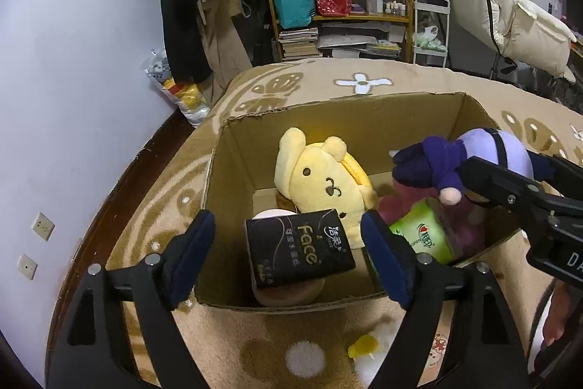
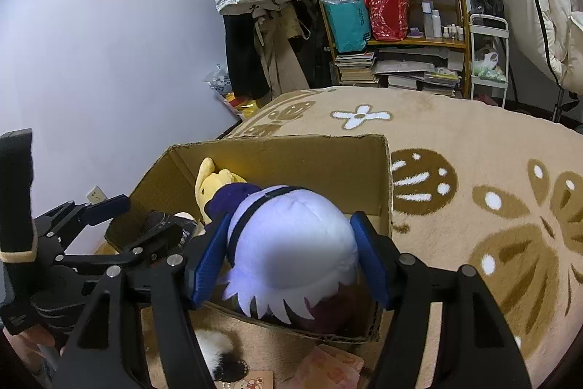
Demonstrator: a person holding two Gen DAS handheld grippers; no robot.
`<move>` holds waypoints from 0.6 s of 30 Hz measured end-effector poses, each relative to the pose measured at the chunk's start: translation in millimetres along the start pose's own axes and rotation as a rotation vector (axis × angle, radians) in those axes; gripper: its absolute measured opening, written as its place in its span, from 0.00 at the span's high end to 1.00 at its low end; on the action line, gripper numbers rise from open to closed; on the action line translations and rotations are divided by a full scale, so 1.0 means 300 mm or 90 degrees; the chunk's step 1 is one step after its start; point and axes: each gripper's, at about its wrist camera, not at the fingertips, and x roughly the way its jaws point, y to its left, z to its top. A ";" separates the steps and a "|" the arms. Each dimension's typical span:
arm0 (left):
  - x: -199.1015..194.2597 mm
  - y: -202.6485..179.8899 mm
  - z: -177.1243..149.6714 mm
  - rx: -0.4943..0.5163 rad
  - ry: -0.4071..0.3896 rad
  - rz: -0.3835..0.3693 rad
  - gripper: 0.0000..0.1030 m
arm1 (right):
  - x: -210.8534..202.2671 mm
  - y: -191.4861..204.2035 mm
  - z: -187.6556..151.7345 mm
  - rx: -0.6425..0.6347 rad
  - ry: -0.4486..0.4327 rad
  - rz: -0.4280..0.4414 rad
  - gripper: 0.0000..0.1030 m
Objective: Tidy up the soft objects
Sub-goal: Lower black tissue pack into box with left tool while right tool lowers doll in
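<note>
— Cardboard box (image 1: pixel 364 113) on the patterned rug (image 2: pixel 473 148), open top. Contents so far?

— Item 1: yellow plush (image 1: pixel 320 183), lying against the far wall. Item 2: green tissue pack (image 1: pixel 424 237), near right corner. Item 3: something dark pink beneath it; I cannot identify it. Item 4: black tissue pack (image 1: pixel 300 252), at the near wall between the fingers of my left gripper (image 1: pixel 288 254), which are spread apart and touching nothing.

— And the right gripper (image 2: pixel 291 261)?

— Closed on the purple plush (image 2: pixel 291 236), fingers pressing both sides of its pale head. It hangs above the box's right half.

— Step in hand?

— Placement of this toy, I judge. Next move calls for lowering it into the free space beside the yellow plush, then spreading the fingers.
</note>
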 end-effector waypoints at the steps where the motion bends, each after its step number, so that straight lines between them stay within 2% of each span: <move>1: 0.000 -0.004 -0.001 0.005 0.001 0.003 0.21 | -0.002 0.000 0.001 0.000 -0.001 -0.001 0.31; 6: -0.019 -0.007 -0.001 0.007 0.001 0.006 0.19 | 0.002 0.000 -0.002 0.002 0.001 0.005 0.29; 9: -0.036 0.002 0.008 -0.009 0.005 0.001 0.09 | -0.018 0.004 0.003 0.009 -0.008 0.016 0.19; 13: -0.060 0.015 0.023 -0.020 0.016 -0.004 0.08 | -0.062 0.015 0.020 0.016 -0.032 0.005 0.11; 16: -0.092 0.026 0.023 -0.029 0.010 0.008 0.05 | -0.093 0.017 0.030 0.028 -0.040 0.010 0.00; 18: -0.126 0.033 0.016 -0.032 0.001 0.013 0.04 | -0.117 0.015 0.032 0.036 -0.045 0.000 0.00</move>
